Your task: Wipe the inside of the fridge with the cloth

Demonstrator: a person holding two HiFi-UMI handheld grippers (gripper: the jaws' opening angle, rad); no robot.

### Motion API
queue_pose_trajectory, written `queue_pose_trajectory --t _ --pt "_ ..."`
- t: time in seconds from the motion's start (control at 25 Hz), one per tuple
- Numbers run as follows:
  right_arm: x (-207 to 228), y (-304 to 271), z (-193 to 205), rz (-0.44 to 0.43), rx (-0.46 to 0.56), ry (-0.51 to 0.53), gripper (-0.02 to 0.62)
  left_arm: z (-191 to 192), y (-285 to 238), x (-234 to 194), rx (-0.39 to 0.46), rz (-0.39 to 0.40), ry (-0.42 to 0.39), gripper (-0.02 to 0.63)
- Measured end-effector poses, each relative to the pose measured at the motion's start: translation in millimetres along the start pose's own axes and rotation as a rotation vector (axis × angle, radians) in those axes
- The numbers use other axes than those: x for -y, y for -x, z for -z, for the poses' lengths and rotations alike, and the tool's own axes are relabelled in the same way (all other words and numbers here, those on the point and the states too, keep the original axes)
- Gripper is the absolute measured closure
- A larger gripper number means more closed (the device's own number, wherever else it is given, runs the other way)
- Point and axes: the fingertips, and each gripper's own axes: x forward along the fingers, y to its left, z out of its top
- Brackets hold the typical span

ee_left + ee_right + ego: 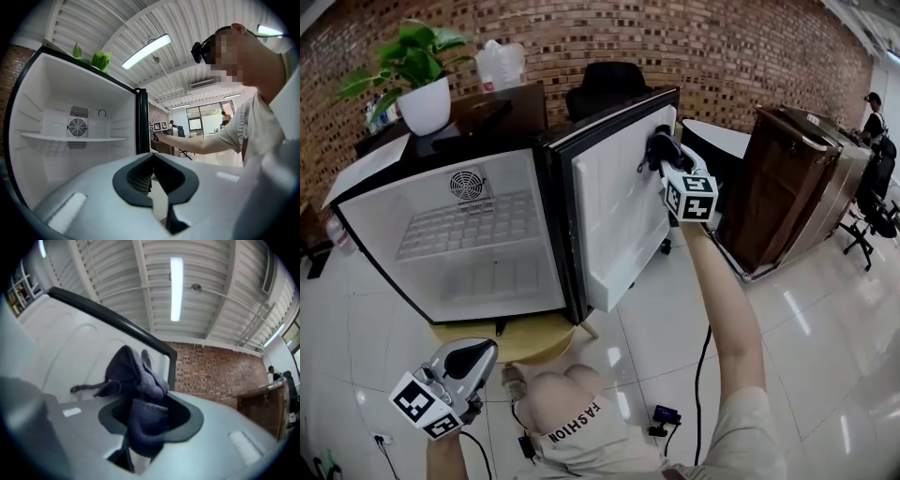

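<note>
Wiping door liner (614,216) — right gripper (660,148) clamped on cloth (140,376) at its 1 o'clock; left gripper (473,358) jaws together. Next: sweep down.

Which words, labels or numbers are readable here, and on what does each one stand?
"FASHION": on the person's shirt, upside down in the head view.
Marker cubes: square patterns only, no letters.
Framed pictures on the far wall: too small to read.
</note>
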Motion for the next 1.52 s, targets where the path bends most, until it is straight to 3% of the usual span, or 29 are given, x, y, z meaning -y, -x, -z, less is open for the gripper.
queue_pose_trajectory --t 0.16,0.24,0.36,0.48,0.56,0.64,0.76,0.84,0.92,1.08,1.2,1.4,1.52 --pt "9 -3 1 0.012 -0.046 0.065 0.445 1 4 -5 -0.005 -0.016 0.007 0.606" --pt "-4 20 -19 0.010 -0.007 0.070 0.445 2 4 -9 -0.007 -0.024 0.016 0.606" --pt "-67 85 -77 -0.174 0.172 0.069 0.442 7 3 -12 -0.014 -0.041 0.020 0.606" --pt "-160 144 -123 -0.409 0.340 0.200 0.442 9 0 -17 -0.020 -0.042 0.017 0.606" --pt "-206 160 -124 -0.512 0.347 0.253 0.442 10 -3 -18 -0.022 -0.035 0.018 0.606" --pt "-214 157 -112 -0.538 0.292 0.256 0.443 12 -8 -12 -0.023 -0.021 0.018 0.606" --pt "-194 144 -104 -0.513 0.326 0.275 0.443 11 -11 -3 -0.027 -0.001 0.004 0.606" --pt "-180 141 -93 -0.434 0.358 0.441 0.443 9 -9 0 -0.024 0.001 -0.003 0.606" --pt "-155 128 -67 -0.292 0.302 0.591 0.443 6 -6 -1 -0.018 -0.005 -0.001 0.606" --pt "-75 67 -11 -0.098 0.143 0.435 0.443 3 -3 -3 -0.010 -0.013 0.004 0.606" --pt "-24 24 35 0.013 -0.029 0.400 0.446 5 -1 0 -0.014 -0.011 0.003 0.606" --pt "-7 14 40 0.024 -0.122 0.398 0.445 3 1 -1 -0.021 -0.020 -0.004 0.606" --pt "-44 61 -4 -0.061 -0.013 0.340 0.445 6 0 -4 -0.027 -0.027 0.006 0.606"
